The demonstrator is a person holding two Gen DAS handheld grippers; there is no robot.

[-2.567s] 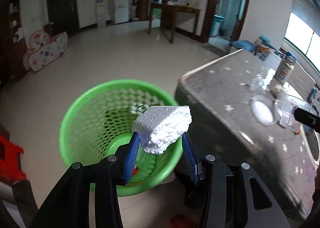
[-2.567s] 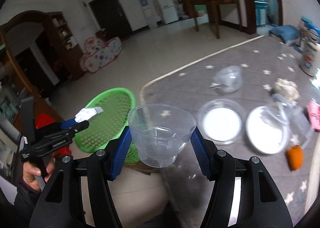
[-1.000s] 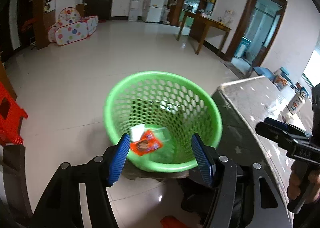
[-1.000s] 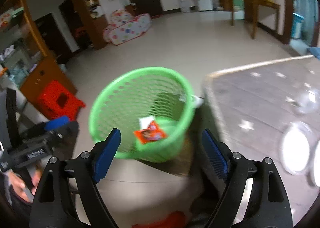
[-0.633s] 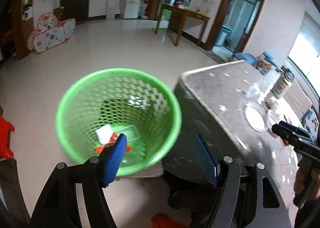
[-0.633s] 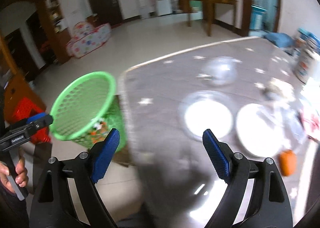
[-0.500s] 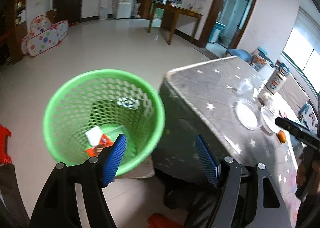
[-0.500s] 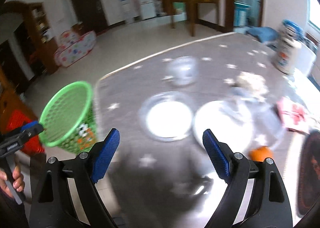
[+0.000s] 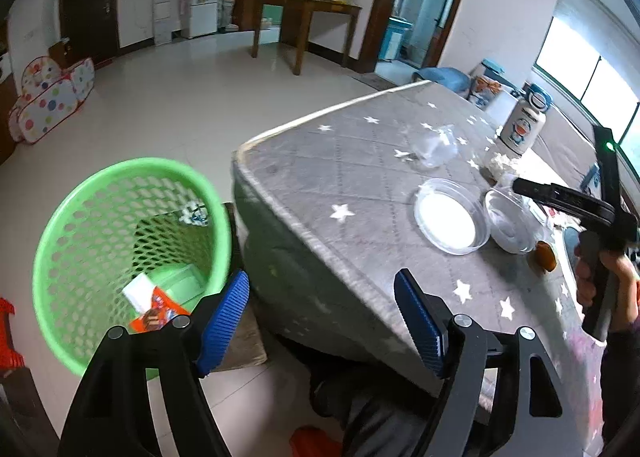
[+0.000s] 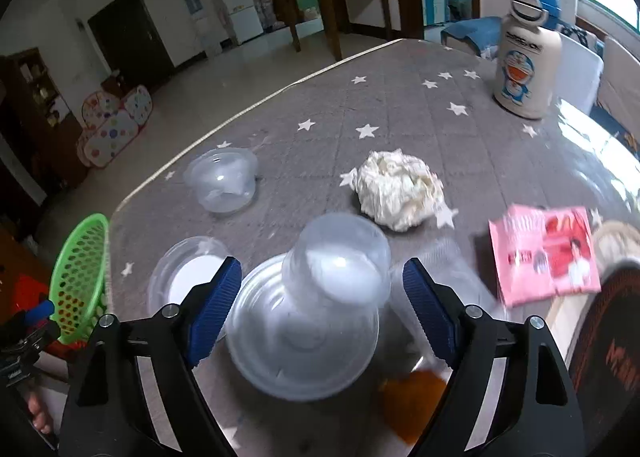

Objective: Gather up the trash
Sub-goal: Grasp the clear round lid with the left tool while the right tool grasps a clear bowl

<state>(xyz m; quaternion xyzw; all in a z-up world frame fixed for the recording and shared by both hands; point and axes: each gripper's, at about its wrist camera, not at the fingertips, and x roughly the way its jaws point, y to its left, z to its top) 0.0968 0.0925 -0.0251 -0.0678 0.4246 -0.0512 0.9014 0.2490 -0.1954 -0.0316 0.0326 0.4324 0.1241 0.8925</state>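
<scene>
We angle both grippers downward, the left gripper (image 9: 322, 313) opening with nothing between its jaws beside the green basket (image 9: 60, 241), now holding the foam, and the right gripper (image 10: 322, 297), emptied of its cup, closing unclamped above the stacked clear containers (image 10: 312, 317).
</scene>
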